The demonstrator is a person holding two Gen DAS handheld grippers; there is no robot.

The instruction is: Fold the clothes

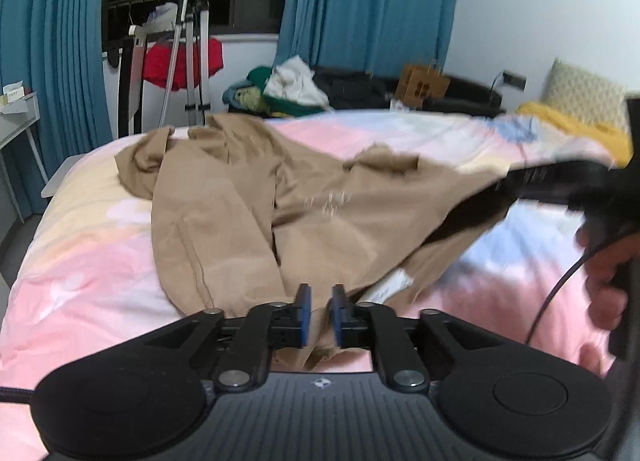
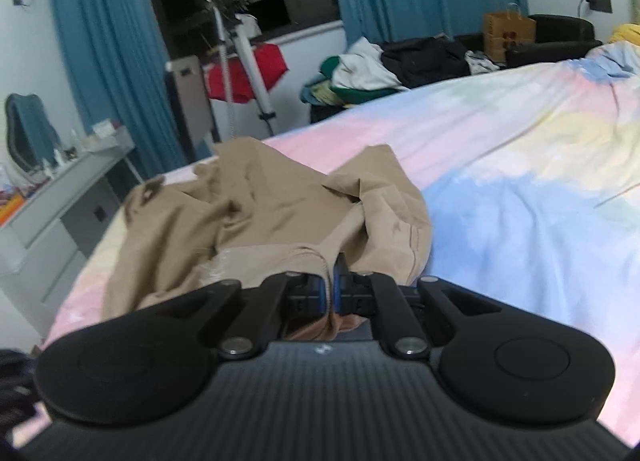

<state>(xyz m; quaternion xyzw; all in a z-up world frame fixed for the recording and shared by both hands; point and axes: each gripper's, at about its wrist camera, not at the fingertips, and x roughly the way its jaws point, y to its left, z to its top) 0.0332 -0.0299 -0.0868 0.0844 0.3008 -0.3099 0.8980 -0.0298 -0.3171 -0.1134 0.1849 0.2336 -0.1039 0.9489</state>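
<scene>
A tan garment (image 1: 248,197) lies crumpled on the pastel bedspread (image 1: 80,261). My left gripper (image 1: 320,301) is shut on its near hem, with cloth bunched between the blue pads. In the right wrist view the same tan garment (image 2: 256,217) spreads ahead, and my right gripper (image 2: 332,277) is shut on another edge of it, holding it lifted. The right gripper also shows in the left wrist view (image 1: 560,181), blurred, at the right with cloth hanging from it.
A pile of clothes (image 1: 292,89) and a brown paper bag (image 1: 424,85) sit beyond the bed. A drying rack with a red cloth (image 1: 180,61) stands by the window. A grey desk (image 2: 68,181) stands left of the bed. A yellow blanket (image 1: 576,129) and pillow lie at the bed's right end.
</scene>
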